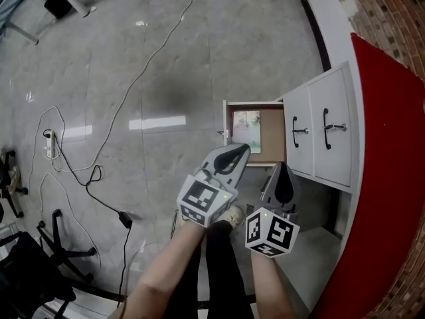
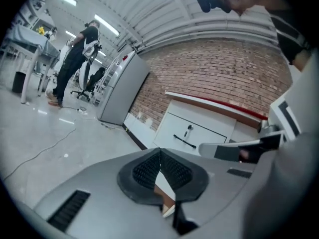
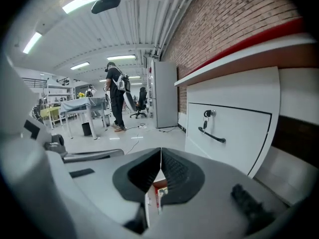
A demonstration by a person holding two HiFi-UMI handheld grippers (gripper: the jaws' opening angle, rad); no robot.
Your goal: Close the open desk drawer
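We stand on a pale grey polished floor (image 1: 166, 58), with a long red-topped desk (image 1: 388, 151) running down the 3 o'clock side of the head view. Under it sits a white drawer cabinet (image 1: 335, 98) with black bar handles (image 1: 326, 129). The task's thing, the open white drawer with a brown wooden bottom (image 1: 273, 135), sticks out of that cabinet toward 9 o'clock. Its front panel is the end farthest from the cabinet.

The left gripper (image 1: 243, 149) hangs over the drawer's 6 o'clock edge and points toward 1 o'clock. Its ribbed black pads (image 2: 144, 171) are pressed together with nothing between them. The right gripper (image 1: 282, 169) is just beside it at 4 o'clock and points to 12 o'clock. Its jaws are likewise together and empty. A small printed paper (image 1: 246, 121) lies in the drawer near the front panel.

We judge the closing push is not yet begun. To do it well, we would bring the closed left tips round to the outer face of the front panel, near its middle. Then we would press straight toward 3 o'clock, so the drawer runs true on its slides and does not skew. The right gripper should stay clear of the gap at the cabinet.
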